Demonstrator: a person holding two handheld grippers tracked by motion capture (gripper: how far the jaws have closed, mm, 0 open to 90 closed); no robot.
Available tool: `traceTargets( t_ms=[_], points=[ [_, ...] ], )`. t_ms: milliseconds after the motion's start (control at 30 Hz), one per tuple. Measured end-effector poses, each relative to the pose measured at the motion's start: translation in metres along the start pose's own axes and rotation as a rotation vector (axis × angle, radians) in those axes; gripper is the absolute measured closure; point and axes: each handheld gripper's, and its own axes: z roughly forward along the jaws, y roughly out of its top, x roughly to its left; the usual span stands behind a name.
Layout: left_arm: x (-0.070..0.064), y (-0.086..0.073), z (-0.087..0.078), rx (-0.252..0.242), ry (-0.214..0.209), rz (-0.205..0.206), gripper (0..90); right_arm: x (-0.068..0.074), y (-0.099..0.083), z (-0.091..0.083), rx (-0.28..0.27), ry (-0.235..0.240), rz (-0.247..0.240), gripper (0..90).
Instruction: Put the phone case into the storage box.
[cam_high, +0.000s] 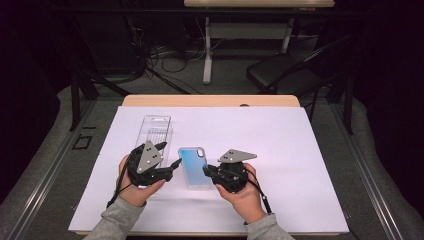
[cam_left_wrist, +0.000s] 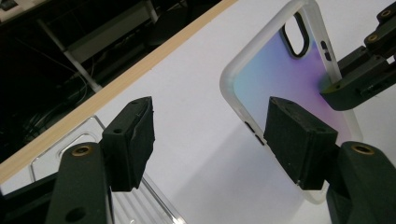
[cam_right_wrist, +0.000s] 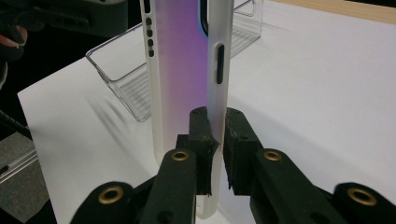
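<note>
High view: an iridescent phone case (cam_high: 194, 167) lies on the white sheet (cam_high: 280, 150), just right of a clear plastic tray (cam_high: 156, 131). Right gripper (cam_high: 206, 171) pinches the case's right edge between its pressed jaws. Left gripper (cam_high: 172, 164), jaws spread wide and gripping nothing, sits at the case's left edge, near the tray.
</note>
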Motion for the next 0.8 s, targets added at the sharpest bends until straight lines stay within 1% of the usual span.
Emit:
traceTargets(
  t_ms=[233, 433, 467, 567, 667, 800],
  points=[
    [-0.0021, 0.0024, -0.003, 0.0, 0.022, 0.032, 35.7, 0.0062, -0.001, 0.0029, 0.011, 0.002, -0.019, 82.5],
    [-0.0032, 0.0028, -0.0035, 0.002, 0.027, 0.043, 39.2, 0.0075, -0.0011, 0.0031, 0.012, 0.0, -0.026, 82.6],
    [-0.0035, 0.0028, -0.0035, 0.002, 0.03, 0.046, 41.3, 0.0077, -0.0013, 0.0034, 0.009, -0.003, -0.032, 82.6],
    [-0.0042, 0.003, -0.0035, 0.003, 0.033, 0.052, 42.3, 0.0084, -0.0014, 0.0034, 0.013, -0.004, -0.035, 82.6],
    [-0.0047, 0.0028, -0.0031, 0.01, 0.045, 0.061, 44.2, 0.0092, -0.0017, 0.0041, 0.016, -0.006, -0.04, 82.6],
    [-0.0052, 0.0026, -0.0028, 0.016, 0.045, 0.064, 46.6, 0.0107, -0.0017, 0.0044, 0.019, -0.012, -0.049, 82.6]
  ],
)
